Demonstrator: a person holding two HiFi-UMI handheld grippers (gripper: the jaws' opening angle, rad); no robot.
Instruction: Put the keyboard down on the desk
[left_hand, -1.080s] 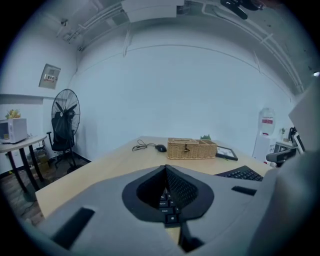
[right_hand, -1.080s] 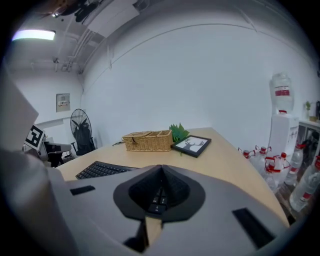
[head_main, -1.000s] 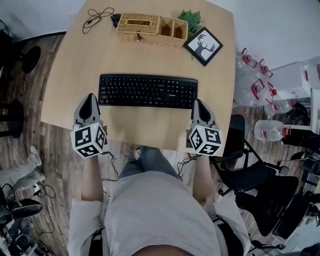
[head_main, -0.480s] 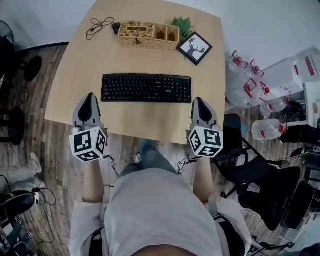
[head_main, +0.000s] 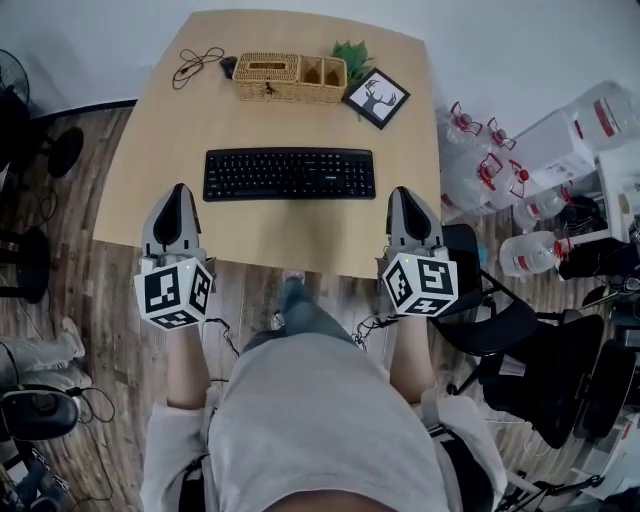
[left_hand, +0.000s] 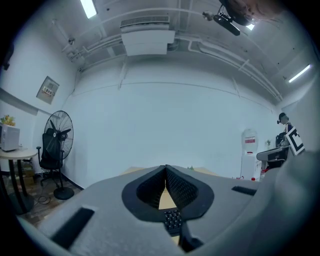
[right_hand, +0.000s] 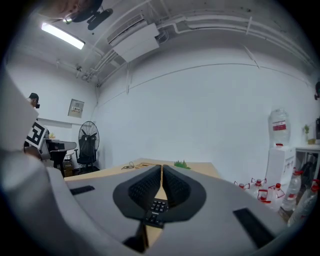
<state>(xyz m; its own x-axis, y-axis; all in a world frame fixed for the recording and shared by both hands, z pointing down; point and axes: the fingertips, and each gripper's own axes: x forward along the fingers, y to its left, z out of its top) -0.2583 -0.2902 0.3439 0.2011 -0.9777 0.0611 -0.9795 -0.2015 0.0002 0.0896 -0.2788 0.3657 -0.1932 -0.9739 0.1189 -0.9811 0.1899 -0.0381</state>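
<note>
The black full-size keyboard (head_main: 289, 174) is lying flat on the light wooden worktop (head_main: 300, 240) at the middle of the frame, its long side running left to right, with neither gripper touching it. The left gripper (head_main: 180, 192) is hovering over the worktop's near edge, lower left of the keyboard, its jaws pressed together on nothing. The right gripper (head_main: 402, 194) is hovering at lower right, jaws likewise together and empty. Near the top of the frame a woven wicker basket (head_main: 290, 77), a black-framed deer picture (head_main: 376, 98) and a loose black cable (head_main: 195, 58) are sitting on the worktop.
</note>
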